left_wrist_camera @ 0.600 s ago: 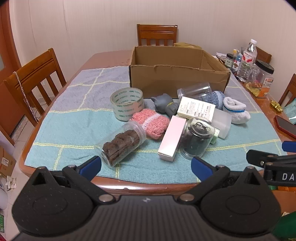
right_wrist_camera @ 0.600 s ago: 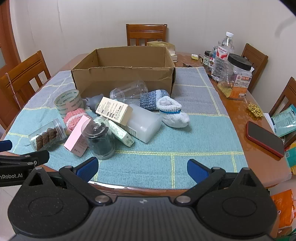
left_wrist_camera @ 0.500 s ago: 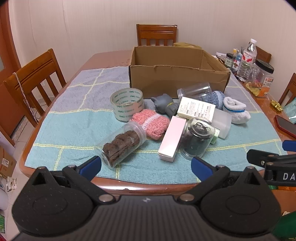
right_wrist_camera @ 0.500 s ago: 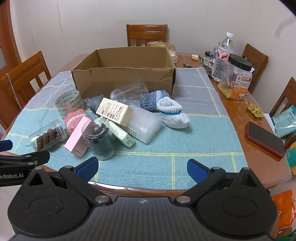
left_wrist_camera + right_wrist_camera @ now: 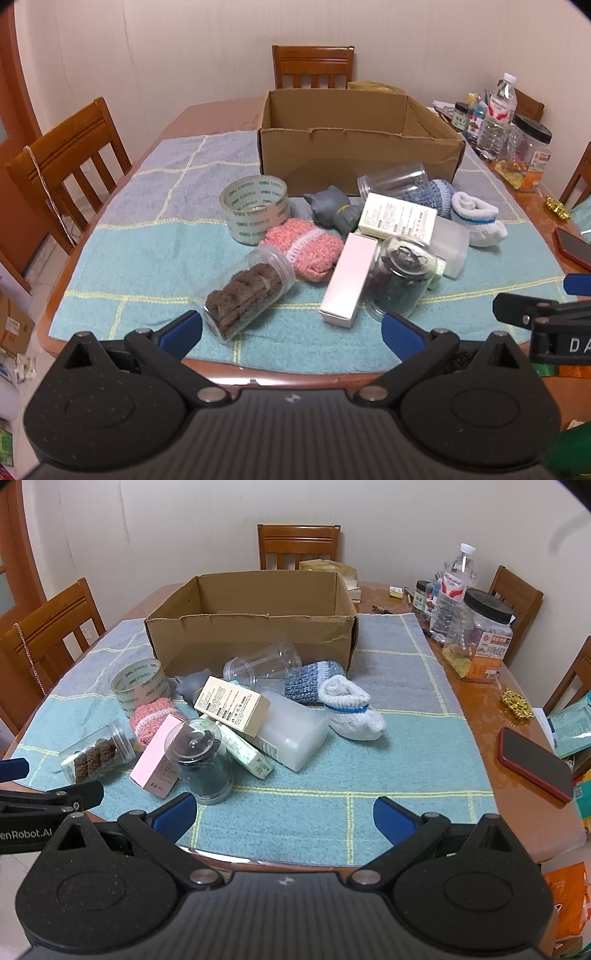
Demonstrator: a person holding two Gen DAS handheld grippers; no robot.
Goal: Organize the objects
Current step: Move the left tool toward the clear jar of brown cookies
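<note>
An open cardboard box (image 5: 360,147) (image 5: 251,635) stands at the back of a blue towel. In front of it lies a pile: a tape roll (image 5: 255,208), a pink sock (image 5: 306,247), a clear jar of brown rounds (image 5: 247,291), a pink box (image 5: 349,284), a dark jar (image 5: 400,282) (image 5: 201,762), a grey cat toy (image 5: 332,210), a cream box (image 5: 231,705), a white sock (image 5: 351,712). My left gripper (image 5: 291,330) is open and empty at the table's near edge. My right gripper (image 5: 284,818) is open and empty, also near the front edge.
Bottles and a black-lidded jar (image 5: 480,635) stand at the right side of the table. A red phone (image 5: 533,768) lies on the wood at the right. Wooden chairs (image 5: 70,162) surround the table.
Both grippers have edged slightly towards the table. No object has moved.
</note>
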